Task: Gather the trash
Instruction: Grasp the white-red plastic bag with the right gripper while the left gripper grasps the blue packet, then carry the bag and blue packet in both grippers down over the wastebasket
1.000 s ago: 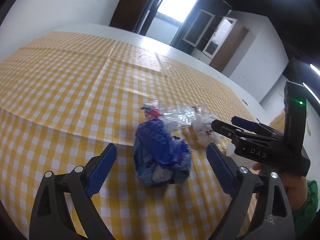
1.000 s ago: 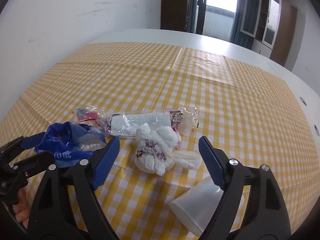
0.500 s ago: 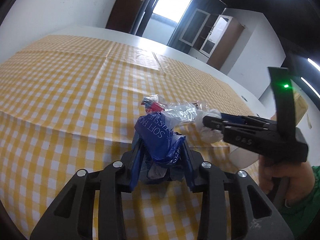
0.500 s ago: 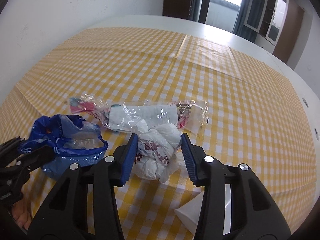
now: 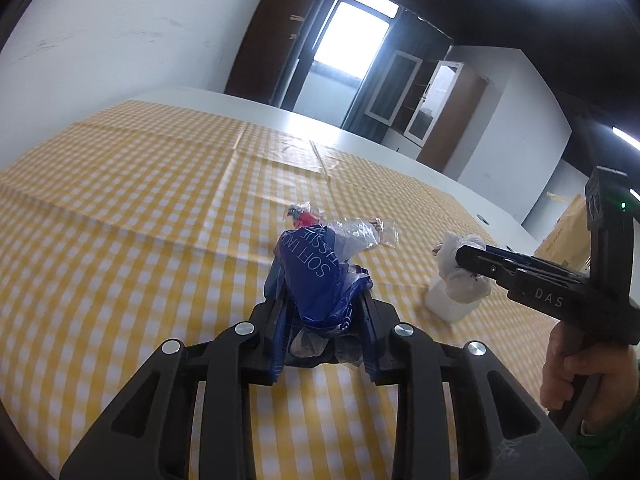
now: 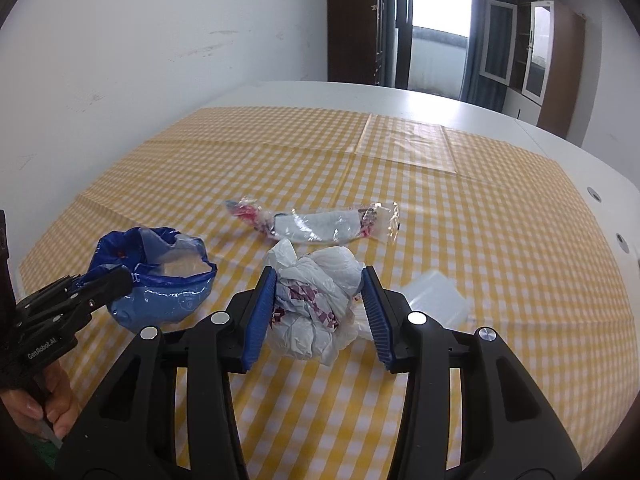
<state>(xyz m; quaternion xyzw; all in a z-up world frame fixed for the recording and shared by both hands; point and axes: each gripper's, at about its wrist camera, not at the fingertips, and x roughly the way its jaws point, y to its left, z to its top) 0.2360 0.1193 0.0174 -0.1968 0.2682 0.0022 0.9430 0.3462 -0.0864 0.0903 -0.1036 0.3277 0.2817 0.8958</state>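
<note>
My left gripper (image 5: 322, 300) has a crumpled blue tissue wrapper (image 5: 312, 272) between its pads, which press on it, and its jaws are still closing; the wrapper sticks up just above the cloth. In the right wrist view this wrapper (image 6: 160, 288) hangs from the left gripper (image 6: 100, 284) at the left. My right gripper (image 6: 319, 280) is shut on a crumpled white plastic bag with purple print (image 6: 316, 292), held a little over the table. The left wrist view shows that bag (image 5: 460, 276) in the right gripper (image 5: 472, 258) at the right.
A clear wrapper with a red end (image 6: 320, 226) lies on the yellow checked tablecloth (image 6: 440, 184) beyond both grippers. A white plastic cup (image 6: 436, 296) lies on its side at the right. A cardboard box (image 5: 568, 232) stands past the table's right edge.
Both grippers went from open around their items to shut on them. The blue wrapper and the white bag have since come up off the cloth and back toward the near edge.
</note>
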